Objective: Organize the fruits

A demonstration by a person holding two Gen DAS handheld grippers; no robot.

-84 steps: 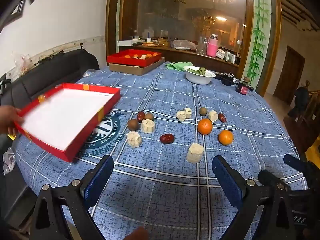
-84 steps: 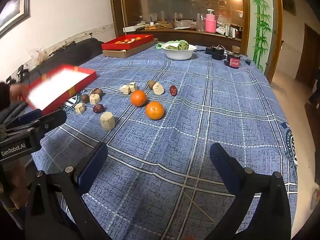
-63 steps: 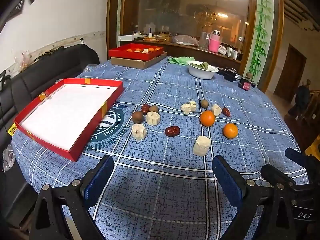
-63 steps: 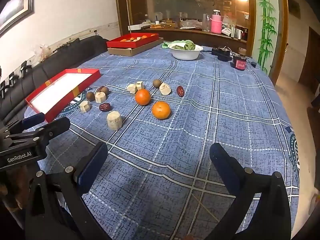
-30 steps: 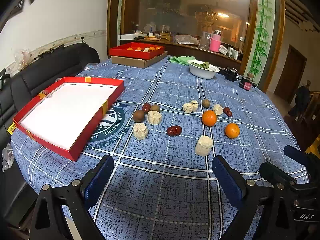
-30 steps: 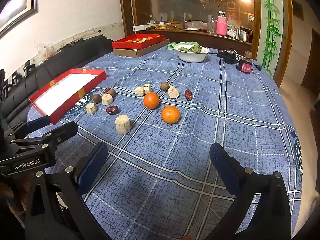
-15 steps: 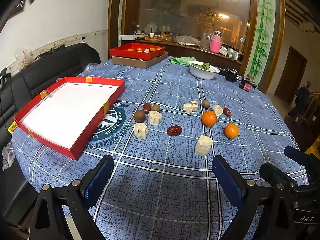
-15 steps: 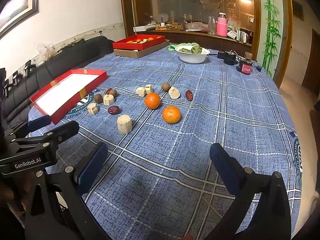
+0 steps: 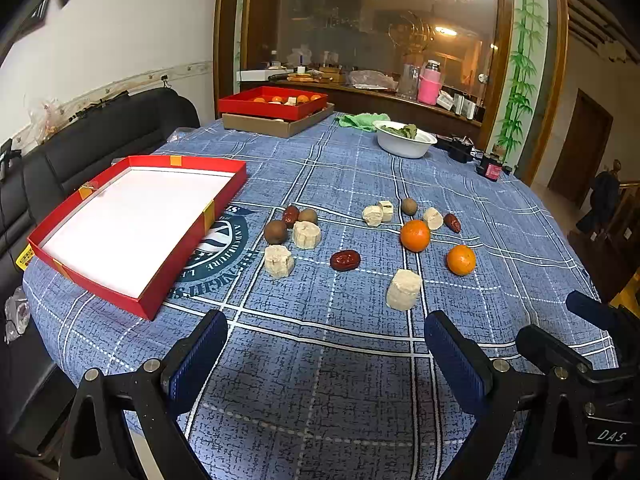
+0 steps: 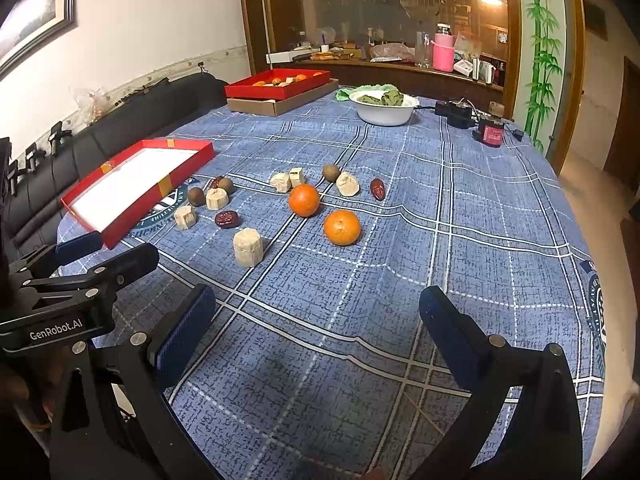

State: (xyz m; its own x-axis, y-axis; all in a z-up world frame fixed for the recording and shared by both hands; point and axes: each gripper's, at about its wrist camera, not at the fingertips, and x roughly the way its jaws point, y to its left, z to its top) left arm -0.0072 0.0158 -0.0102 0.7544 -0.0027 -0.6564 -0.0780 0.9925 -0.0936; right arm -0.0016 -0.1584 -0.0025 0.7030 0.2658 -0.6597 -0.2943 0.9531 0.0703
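An empty red tray (image 9: 224, 190) with a white floor lies at the left of the blue checked tablecloth. Right of it are scattered two oranges (image 9: 415, 235) (image 9: 461, 259), red dates (image 9: 345, 260), brown round fruits (image 9: 275, 232) and several pale cut chunks (image 9: 404, 290). My left gripper (image 9: 326, 354) hovers open over the near table edge, nothing between its fingers. In the right wrist view my right gripper (image 10: 316, 330) is also open and empty, with the nearer orange (image 10: 341, 227) ahead of it and the left gripper's body (image 10: 86, 276) at its left.
A second red tray (image 9: 276, 106) with fruit sits on a cardboard box (image 9: 276, 126) at the far side. A white bowl (image 9: 404, 146) of greens, a green cloth (image 9: 360, 120) and small dark devices (image 9: 490, 166) stand at the back. A black sofa (image 9: 80, 148) borders the table's left.
The red tray, held tilted by a hand 2.8 s ago, now lies flat on the cloth and the hand is gone. Both grippers stay open, shifting only slightly.
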